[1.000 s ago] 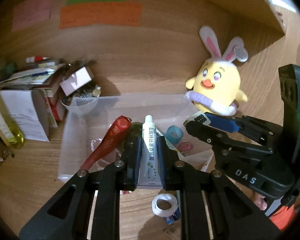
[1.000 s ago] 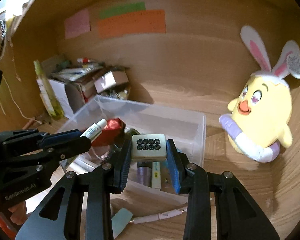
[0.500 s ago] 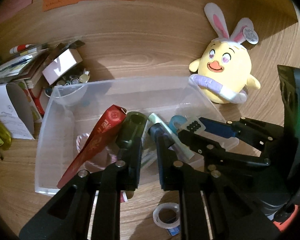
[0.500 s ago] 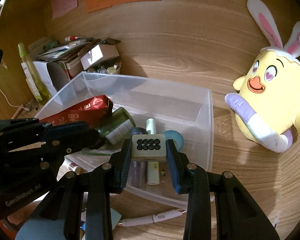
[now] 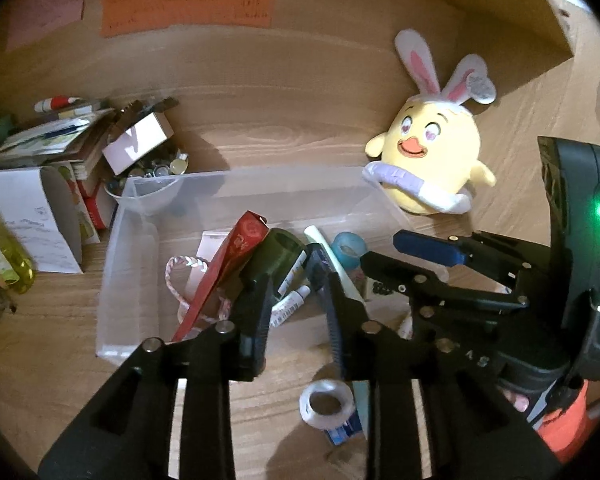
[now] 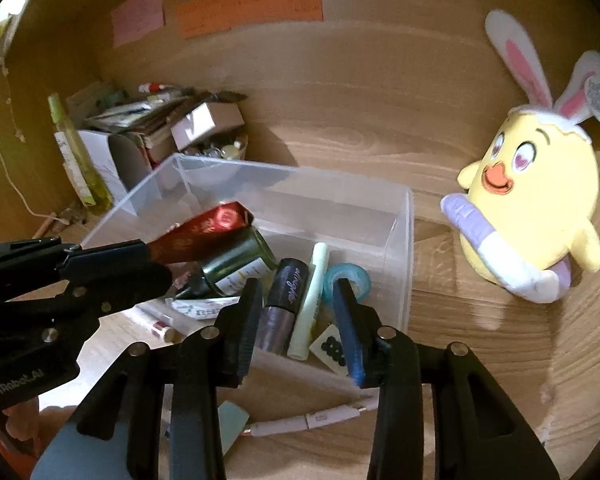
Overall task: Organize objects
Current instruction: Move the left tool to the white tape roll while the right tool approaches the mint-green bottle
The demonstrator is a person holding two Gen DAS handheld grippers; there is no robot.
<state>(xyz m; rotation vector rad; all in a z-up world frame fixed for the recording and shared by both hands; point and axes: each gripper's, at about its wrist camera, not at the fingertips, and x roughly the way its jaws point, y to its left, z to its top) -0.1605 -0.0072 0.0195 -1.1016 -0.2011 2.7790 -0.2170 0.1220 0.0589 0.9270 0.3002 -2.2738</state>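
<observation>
My left gripper and right gripper fingers are opening, empty, over the filled bin; tape roll at 6 o'clock remains on the tabletop.

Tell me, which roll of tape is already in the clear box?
The blue roll of tape is in the clear box, lying beside a pale green tube. The white roll of tape lies outside it, on the wooden desk.
</observation>
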